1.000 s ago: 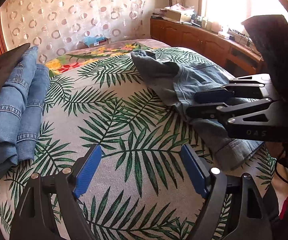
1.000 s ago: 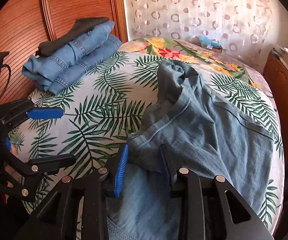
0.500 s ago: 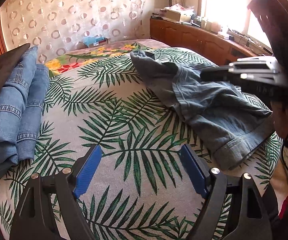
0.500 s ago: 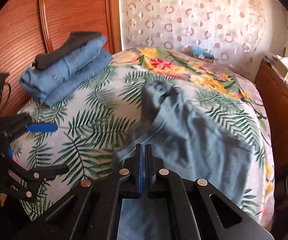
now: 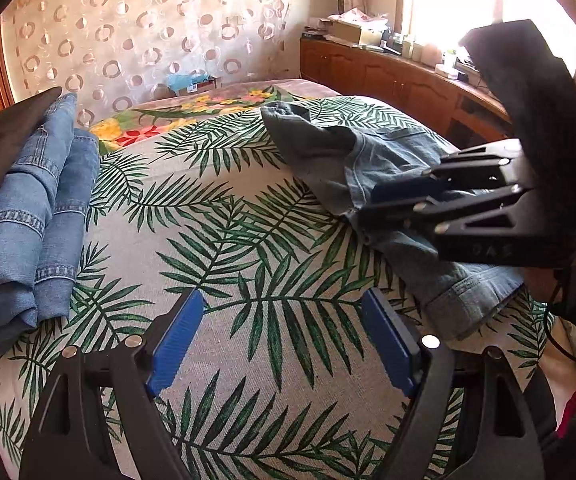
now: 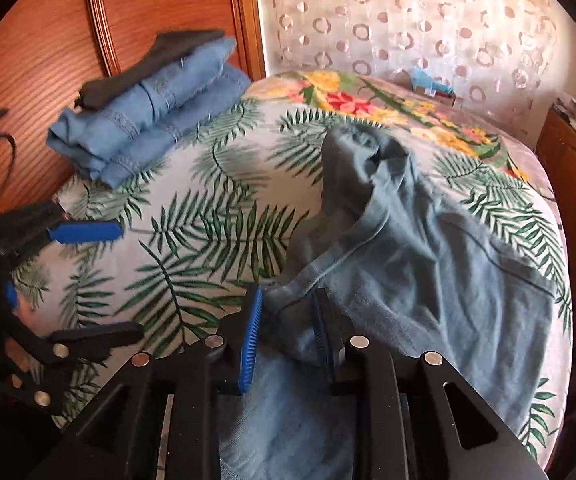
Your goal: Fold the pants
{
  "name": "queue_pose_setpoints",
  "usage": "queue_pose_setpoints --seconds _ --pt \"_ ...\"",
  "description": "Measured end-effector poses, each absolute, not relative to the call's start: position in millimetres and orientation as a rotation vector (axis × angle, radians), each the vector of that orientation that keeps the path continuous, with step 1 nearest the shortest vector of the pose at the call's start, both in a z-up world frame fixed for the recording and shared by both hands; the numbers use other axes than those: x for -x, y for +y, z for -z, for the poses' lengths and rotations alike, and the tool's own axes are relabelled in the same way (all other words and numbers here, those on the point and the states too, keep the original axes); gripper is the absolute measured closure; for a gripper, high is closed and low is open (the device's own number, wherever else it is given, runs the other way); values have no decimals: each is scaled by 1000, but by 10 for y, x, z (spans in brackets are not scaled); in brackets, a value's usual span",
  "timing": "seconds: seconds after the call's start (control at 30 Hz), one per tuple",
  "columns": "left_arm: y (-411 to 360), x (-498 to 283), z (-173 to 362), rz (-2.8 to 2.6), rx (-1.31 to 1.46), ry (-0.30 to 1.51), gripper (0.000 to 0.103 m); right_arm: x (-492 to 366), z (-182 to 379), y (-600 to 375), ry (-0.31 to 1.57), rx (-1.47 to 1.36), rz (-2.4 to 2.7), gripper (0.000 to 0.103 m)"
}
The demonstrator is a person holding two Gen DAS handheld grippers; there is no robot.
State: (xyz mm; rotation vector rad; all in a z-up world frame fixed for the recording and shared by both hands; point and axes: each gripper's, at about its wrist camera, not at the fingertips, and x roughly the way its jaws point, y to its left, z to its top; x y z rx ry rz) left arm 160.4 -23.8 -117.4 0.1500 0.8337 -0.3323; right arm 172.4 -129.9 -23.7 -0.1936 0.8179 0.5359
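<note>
Left wrist view: the left gripper (image 5: 282, 338) hangs over the palm-print bedspread (image 5: 224, 240) with its jaws spread wide and nothing between them. The rumpled blue pants (image 5: 367, 164) lie to the right on the bed, where the right gripper (image 5: 371, 210) meets a fold of them. Folded jeans (image 5: 28, 216) are stacked at the left.

Right wrist view: the right gripper (image 6: 288, 334) has its jaws partly spread, with a bunched fold of the pants (image 6: 427, 272) between the pads; whether both pads press it is unclear. The left gripper (image 6: 92, 280) shows open at left.
</note>
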Motion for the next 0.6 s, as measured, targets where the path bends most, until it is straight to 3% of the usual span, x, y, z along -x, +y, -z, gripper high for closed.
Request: queue_pose_setpoints --seconds 0.1,0.13,0.17,0.6 --pt "-233 -1603 1180 331 -146 835 21 -1761 253 -1274 830 213 -525 77" --pt "-233 -1601 1183 332 -145 836 21 -1789 222 -1284 826 211 -523 91" --pt "-234 -1601 1187 332 -145 835 21 -1820 186 -1284 818 203 -520 96" --pt "-326 -1595 1182 348 -158 832 21 -1637 -247 -1771 709 69 -486 97"
